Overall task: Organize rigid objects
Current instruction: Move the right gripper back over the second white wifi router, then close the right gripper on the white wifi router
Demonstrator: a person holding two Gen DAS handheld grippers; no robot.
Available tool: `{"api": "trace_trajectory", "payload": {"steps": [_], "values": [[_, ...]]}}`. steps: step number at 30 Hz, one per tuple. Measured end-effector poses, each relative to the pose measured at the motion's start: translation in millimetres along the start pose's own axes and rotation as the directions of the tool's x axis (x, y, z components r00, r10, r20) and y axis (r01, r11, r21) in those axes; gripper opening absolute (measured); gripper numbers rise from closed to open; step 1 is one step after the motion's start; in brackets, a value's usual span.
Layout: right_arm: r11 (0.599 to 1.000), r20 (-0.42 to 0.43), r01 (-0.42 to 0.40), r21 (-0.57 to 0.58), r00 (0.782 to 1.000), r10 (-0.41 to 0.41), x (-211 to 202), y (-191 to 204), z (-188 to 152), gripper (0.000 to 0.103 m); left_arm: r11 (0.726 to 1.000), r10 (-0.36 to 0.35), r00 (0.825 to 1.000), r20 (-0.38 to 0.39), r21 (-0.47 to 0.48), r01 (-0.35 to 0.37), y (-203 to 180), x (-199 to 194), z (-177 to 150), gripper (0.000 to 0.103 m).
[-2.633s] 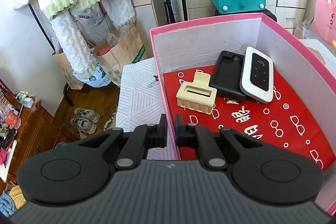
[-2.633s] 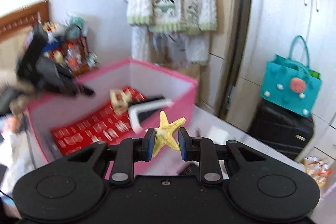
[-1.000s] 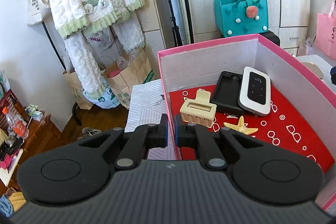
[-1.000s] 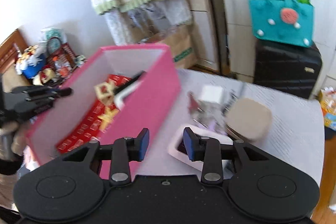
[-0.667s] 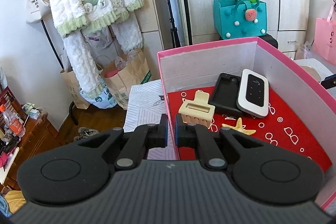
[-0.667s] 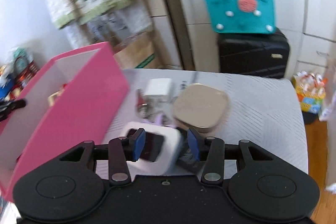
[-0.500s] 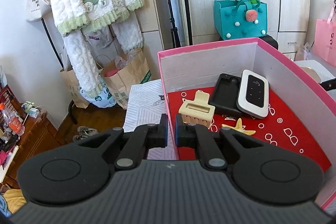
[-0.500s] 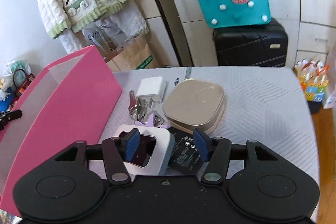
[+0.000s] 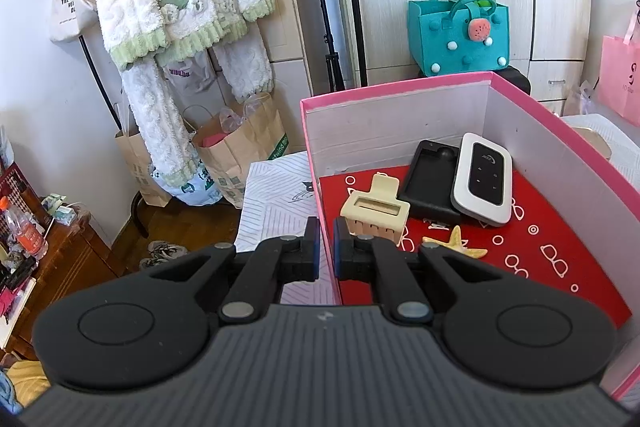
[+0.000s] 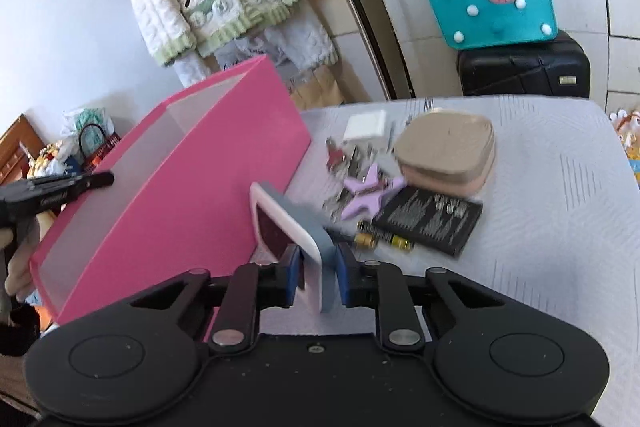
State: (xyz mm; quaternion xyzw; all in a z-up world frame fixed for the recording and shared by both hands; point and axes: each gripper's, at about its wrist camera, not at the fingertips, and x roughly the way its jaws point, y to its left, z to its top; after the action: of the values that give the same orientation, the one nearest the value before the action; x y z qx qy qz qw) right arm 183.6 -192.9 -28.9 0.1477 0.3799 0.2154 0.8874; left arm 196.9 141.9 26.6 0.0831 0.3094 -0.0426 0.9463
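A white tabletop with a fine grey line pattern (image 10: 560,219) carries everything, and the biggest thing on it is the open pink cardboard box with pale inner walls and a red printed floor (image 9: 400,131). The left gripper (image 9: 324,247) has its jaws shut on the box's near wall, one finger outside and one inside the rim. Lying on the box floor are a black rectangular case (image 9: 430,183), a white and black pocket router (image 9: 482,183) leaning over its edge, a cream plastic hair claw (image 9: 374,213) and a small yellow starfish (image 9: 456,245). Beside the box on the table sit a beige rounded-square case with a pink base (image 10: 448,151), a flat black battery pack (image 10: 430,221), a white charger cube (image 10: 366,127), a lilac star-shaped piece (image 10: 370,197) amid some metal keys, and a thin yellow-and-black battery (image 10: 380,239). The right gripper (image 10: 318,273) has just been closing, and its blue pads now pinch the edge of a white, grey-backed rounded-square device with a dark screen (image 10: 286,227), which stands tilted, next to the box's pink outer wall.
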Motion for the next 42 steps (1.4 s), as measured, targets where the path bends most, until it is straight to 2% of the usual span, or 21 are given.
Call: {"api": "trace_trajectory", "payload": {"steps": [4, 8, 15, 18, 20, 22, 24, 27, 30, 36, 38, 42], "values": [[0.989, -0.020, -0.083, 0.122, 0.996, 0.086, -4, -13, -4, 0.018, 1.000, 0.000, 1.000, 0.000, 0.001, 0.000, 0, 0, 0, 0.006], [0.978, -0.023, -0.115, 0.177, 0.992, 0.121, -10, -18, -10, 0.018, 1.000, 0.003, 1.000, 0.000, 0.004, -0.003, 1, 0, -1, 0.006], [0.964, -0.086, -0.122, 0.237, 0.986, 0.146, -21, -24, -22, 0.018, 1.000, 0.002, 1.000, 0.000, 0.001, -0.002, 1, -1, -1, 0.006], [0.969, -0.118, -0.071, 0.237, 0.988, 0.101, -27, -30, -27, 0.020, 1.000, 0.001, 1.000, 0.000, 0.000, -0.001, 1, -1, -1, 0.006], [0.979, -0.133, -0.003, 0.205, 0.991, 0.031, -30, -30, -27, 0.023, 1.000, 0.003, 1.000, 0.000, 0.002, -0.003, 1, 0, -1, 0.006], [0.993, -0.104, 0.034, 0.116, 0.994, -0.022, -35, -24, -26, 0.027, 1.000, 0.000, 1.000, 0.000, -0.002, 0.000, 1, 0, -1, 0.006], [0.998, -0.076, 0.067, 0.014, 0.995, -0.066, -40, -13, -22, 0.040, 1.000, -0.001, 1.000, 0.001, -0.005, 0.001, 2, -1, -1, 0.006], [0.992, -0.048, 0.069, -0.107, 0.996, -0.075, -40, 3, -16, 0.057, 1.000, 0.000, 1.000, 0.000, -0.003, 0.000, 2, -1, -2, 0.006], [0.976, -0.079, 0.087, -0.197, 0.991, -0.105, -24, 16, -11, 0.062, 1.000, -0.001, 1.000, 0.001, -0.005, 0.001, 2, -1, -1, 0.006], [0.918, -0.128, 0.147, -0.368, 0.970, -0.206, 14, 37, -10, 0.068, 1.000, -0.007, 1.000, 0.002, -0.018, 0.007, 4, -1, -2, 0.006], [0.907, -0.141, 0.159, -0.390, 0.963, -0.230, 23, 38, -11, 0.070, 1.000, -0.006, 1.000, 0.002, -0.016, 0.006, 5, -1, -2, 0.006], [0.910, -0.164, 0.168, -0.379, 0.956, -0.244, 35, 36, -4, 0.072, 1.000, -0.007, 1.000, 0.001, -0.019, 0.007, 4, -1, -2, 0.006]]}}
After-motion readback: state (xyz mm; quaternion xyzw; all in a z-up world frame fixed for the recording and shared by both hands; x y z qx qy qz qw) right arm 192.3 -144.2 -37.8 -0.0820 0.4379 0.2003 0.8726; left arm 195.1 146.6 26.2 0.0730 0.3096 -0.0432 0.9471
